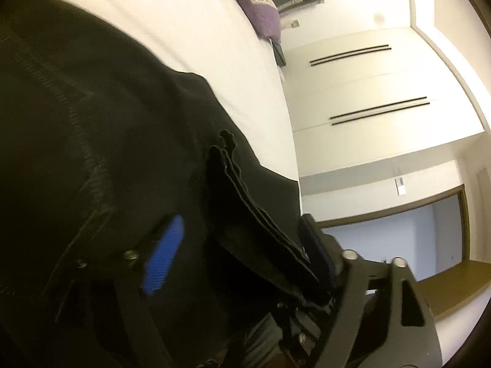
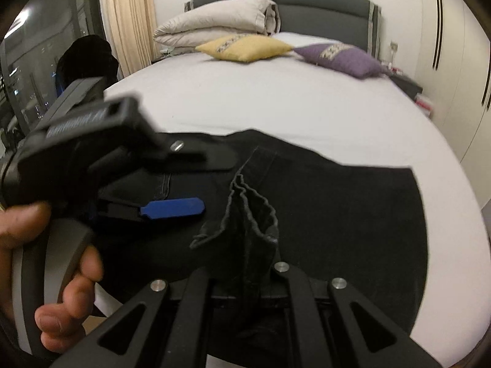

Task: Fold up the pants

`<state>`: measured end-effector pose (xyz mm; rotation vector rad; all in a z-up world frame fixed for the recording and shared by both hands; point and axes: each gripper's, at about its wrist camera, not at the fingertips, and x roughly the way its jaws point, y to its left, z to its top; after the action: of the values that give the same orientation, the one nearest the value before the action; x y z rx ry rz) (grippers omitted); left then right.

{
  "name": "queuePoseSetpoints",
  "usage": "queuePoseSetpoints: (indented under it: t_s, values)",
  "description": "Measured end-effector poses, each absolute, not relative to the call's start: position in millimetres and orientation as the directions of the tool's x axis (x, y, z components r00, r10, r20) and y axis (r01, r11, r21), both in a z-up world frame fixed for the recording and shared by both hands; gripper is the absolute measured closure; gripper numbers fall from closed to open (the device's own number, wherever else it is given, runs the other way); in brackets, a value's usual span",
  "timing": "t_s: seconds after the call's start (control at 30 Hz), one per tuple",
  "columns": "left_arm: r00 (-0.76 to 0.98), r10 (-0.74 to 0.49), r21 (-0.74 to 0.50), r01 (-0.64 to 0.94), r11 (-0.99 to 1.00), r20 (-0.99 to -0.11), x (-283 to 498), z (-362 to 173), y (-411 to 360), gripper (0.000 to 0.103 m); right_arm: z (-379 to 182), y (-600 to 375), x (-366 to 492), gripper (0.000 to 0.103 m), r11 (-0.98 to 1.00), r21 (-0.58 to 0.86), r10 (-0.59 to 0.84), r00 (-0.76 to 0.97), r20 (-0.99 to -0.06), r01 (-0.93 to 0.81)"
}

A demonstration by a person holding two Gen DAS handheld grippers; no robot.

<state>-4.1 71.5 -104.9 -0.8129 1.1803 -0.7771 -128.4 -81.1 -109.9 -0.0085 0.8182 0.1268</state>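
White bed [image 2: 276, 104], black pants [image 2: 337, 214], yellow cushion [image 2: 245, 47], purple cushion [image 2: 343, 56], folded duvet [image 2: 214, 21]

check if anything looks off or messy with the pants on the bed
The right tool pinches a bunched, crumpled hem of the black pants, sticking up instead of lying flat on the bed. The left tool is open beside it.

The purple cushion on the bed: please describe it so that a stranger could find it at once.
Start at the dark grey headboard of the white bed. Two small cushions lie side by side in front of it; the purple cushion is the one nearer the wardrobe wall. Its neighbour is a yellow cushion, and both carry a pale patterned band.
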Motion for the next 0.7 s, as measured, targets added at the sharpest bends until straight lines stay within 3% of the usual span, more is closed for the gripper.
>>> queuePoseSetpoints:
  t_s: [0.13,0.3,0.4,0.53,0.7]
  values:
    - [0.151,-0.86,-0.863,0.066,0.501,-0.487,12,-99,67,0.024,-98,-78,-131,0.097,0.993,0.027,0.099,0.704,-0.703,-0.113]
    - [0.149,-0.887,-0.897,-0.009,0.441,-0.437,12,-104,72,0.022,-81,-89,-140,0.097,0.994,0.076,0.11,0.742,-0.662,-0.08]
    - [0.152,-0.903,-0.916,-0.048,0.399,-0.402,12,-105,78,0.015,-71,-93,-142,0.097,0.992,0.104,0.127,0.749,-0.651,-0.077]
    - [0.123,-0.929,-0.936,-0.109,0.335,-0.348,14,-109,75,0.014,-67,-85,-149,0.097,0.993,0.065,0.12,0.754,-0.645,-0.103]
    - [0.083,-0.937,-0.938,-0.101,0.331,-0.339,16,-102,66,0.014,-72,-69,-142,0.097,0.99,-0.008,0.1,0.746,-0.659,-0.14]
